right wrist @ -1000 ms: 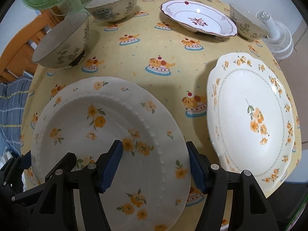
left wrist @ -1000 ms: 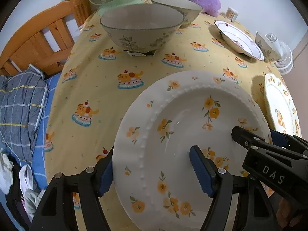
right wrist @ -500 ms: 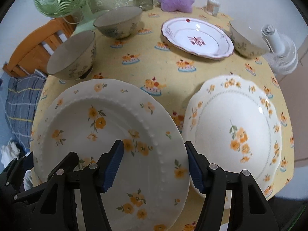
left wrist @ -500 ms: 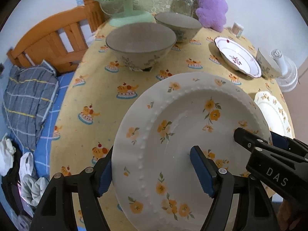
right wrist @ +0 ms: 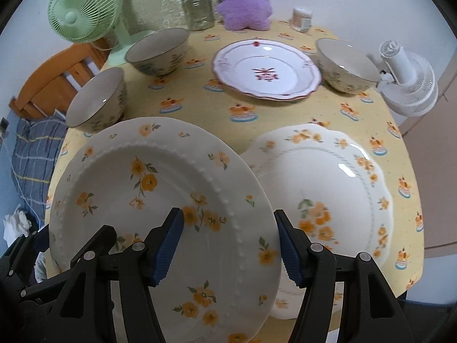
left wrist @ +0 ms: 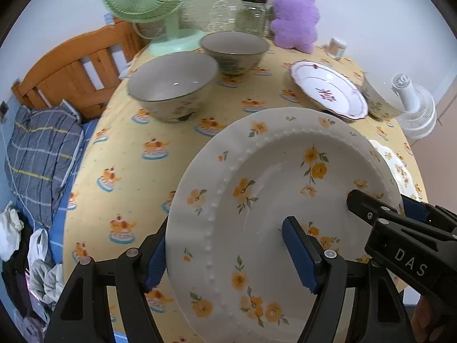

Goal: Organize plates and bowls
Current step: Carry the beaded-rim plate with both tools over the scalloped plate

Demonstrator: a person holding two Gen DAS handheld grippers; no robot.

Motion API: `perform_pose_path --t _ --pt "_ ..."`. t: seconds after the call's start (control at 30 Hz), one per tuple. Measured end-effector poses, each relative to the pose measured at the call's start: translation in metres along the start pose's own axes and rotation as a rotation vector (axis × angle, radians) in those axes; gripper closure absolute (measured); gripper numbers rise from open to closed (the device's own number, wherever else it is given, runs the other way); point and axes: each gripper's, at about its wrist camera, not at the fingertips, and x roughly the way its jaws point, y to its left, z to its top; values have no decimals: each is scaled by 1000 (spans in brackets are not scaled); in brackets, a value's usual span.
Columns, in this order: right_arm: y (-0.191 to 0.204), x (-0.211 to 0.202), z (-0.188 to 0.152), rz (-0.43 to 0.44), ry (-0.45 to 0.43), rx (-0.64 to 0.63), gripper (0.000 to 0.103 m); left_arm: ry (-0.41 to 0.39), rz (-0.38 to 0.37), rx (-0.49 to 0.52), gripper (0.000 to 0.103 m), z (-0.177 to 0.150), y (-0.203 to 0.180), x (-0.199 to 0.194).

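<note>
The beaded plate with orange flowers (left wrist: 285, 200) hangs above the yellow tablecloth (left wrist: 128, 171), carried by both tongs at once. The left gripper (left wrist: 228, 253) clamps its left rim, 1 blue pad under the edge and 1 on the plate's face; the right gripper (right wrist: 228, 243) clamps the right rim the same way. To its right the scalloped floral plate (right wrist: 337, 188) lies flat on the cloth, partly overlapped in view by the lifted plate. Farther back sit the red-patterned plate (right wrist: 268, 68) and 3 bowls: 2 on the left (right wrist: 97, 103) (right wrist: 158, 50) and 1 on the right (right wrist: 345, 64).
</note>
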Motion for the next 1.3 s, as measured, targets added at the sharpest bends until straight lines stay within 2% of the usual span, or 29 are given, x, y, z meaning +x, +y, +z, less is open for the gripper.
perform_pose_path --t 0.43,0.9,1.3 --pt "-72 -8 -3 -58 0 54 36 10 -54 50 28 0 -72 8" --pt "-150 -2 -3 -109 22 94 36 49 -102 80 28 2 -146 34" --pt "-179 15 1 -114 62 111 36 114 -122 60 27 4 -165 58"
